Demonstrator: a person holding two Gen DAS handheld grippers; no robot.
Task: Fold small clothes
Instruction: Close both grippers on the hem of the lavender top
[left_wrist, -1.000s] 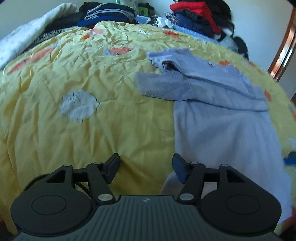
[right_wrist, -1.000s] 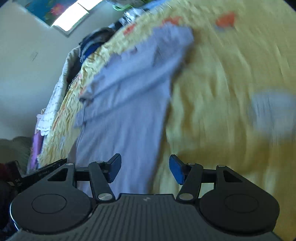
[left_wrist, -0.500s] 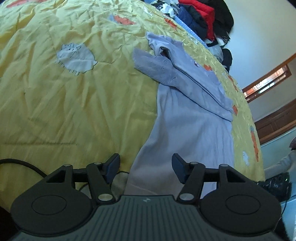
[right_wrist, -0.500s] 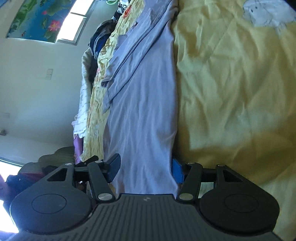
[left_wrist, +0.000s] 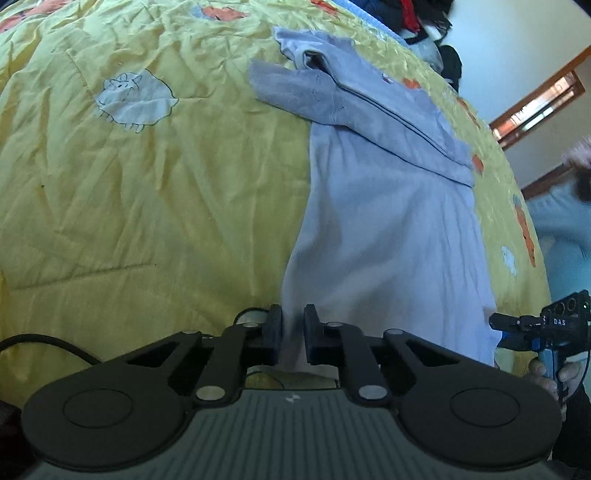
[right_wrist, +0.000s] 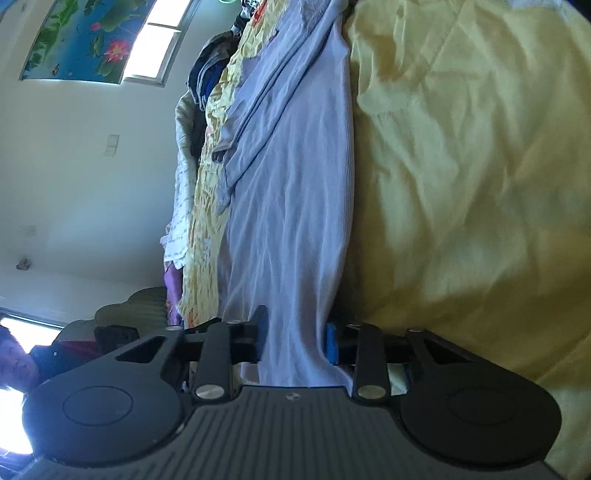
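Step in hand: gripping the hem of the lilac shirt (left_wrist: 388, 229) lying flat on the yellow bedspread (left_wrist: 147, 184); left gripper (left_wrist: 292, 334) and right gripper (right_wrist: 294, 338) have just been closing, each pinching a near hem corner; next, lift both corners evenly and carry them toward the collar.

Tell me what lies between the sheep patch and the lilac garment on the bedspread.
Only bare yellow bedspread lies between the sheep patch and the lilac garment, seen in the left wrist view.
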